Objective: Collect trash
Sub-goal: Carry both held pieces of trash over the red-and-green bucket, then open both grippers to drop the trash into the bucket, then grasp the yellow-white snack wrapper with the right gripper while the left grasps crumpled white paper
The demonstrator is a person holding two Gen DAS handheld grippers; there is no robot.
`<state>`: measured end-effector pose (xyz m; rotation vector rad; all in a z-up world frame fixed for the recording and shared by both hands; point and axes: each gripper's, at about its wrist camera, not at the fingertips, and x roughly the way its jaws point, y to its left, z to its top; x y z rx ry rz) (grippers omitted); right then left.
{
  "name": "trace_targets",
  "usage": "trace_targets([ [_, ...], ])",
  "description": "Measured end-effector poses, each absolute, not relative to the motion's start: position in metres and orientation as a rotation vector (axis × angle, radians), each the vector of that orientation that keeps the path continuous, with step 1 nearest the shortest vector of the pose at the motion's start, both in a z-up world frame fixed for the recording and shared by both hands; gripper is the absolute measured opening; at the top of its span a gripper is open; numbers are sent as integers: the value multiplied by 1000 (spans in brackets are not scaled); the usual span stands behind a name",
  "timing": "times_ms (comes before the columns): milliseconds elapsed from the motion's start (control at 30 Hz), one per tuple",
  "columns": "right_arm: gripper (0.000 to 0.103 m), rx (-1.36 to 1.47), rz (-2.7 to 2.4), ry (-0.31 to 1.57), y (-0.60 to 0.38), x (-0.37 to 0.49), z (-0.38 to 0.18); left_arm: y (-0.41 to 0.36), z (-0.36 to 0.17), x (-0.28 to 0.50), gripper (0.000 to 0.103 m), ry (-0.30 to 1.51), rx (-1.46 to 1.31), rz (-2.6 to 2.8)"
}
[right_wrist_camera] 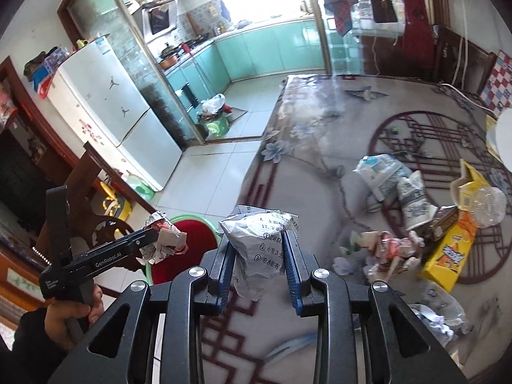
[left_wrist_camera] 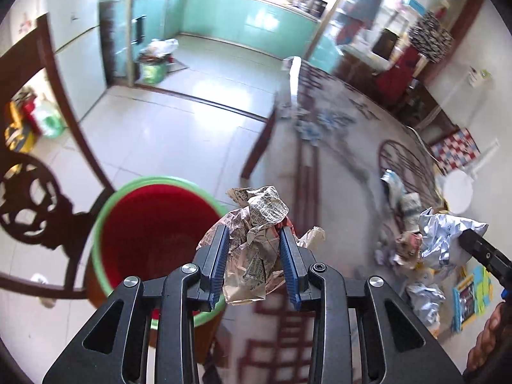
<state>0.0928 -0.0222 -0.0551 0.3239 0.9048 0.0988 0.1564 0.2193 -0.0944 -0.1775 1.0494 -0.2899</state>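
My left gripper is shut on a crumpled wad of brown printed paper, held just right of a red bin with a green rim that stands below the table edge. In the right wrist view that left gripper shows from the side, over the bin's green rim. My right gripper is shut on a crumpled white printed sheet above the table's left edge. Loose trash lies on the patterned tablecloth to the right.
The pile includes a yellow-orange box, crumpled wrappers and white paper. A dark carved wooden chair stands left of the bin. A white fridge and a second, full bin are further back.
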Motion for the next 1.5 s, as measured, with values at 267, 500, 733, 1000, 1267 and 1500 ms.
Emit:
trace_targets([
  [267,27,294,306,1009,70,151,-97,276,-110,157,32,1068,-254,-170],
  [500,30,289,384,1065,117,178,-118,306,-118,161,34,1077,-303,-117],
  [733,35,297,388,1066,127,186,-121,315,-124,169,41,1078,-332,-120],
  [1000,69,339,381,997,119,182,-116,311,-117,174,72,1042,-354,-108],
  [1267,69,337,266,978,77,158,-98,273,-99,170,82,996,-272,-186],
  [1500,69,358,134,958,0,111,-85,202,-91,160,85,1008,-208,-349],
])
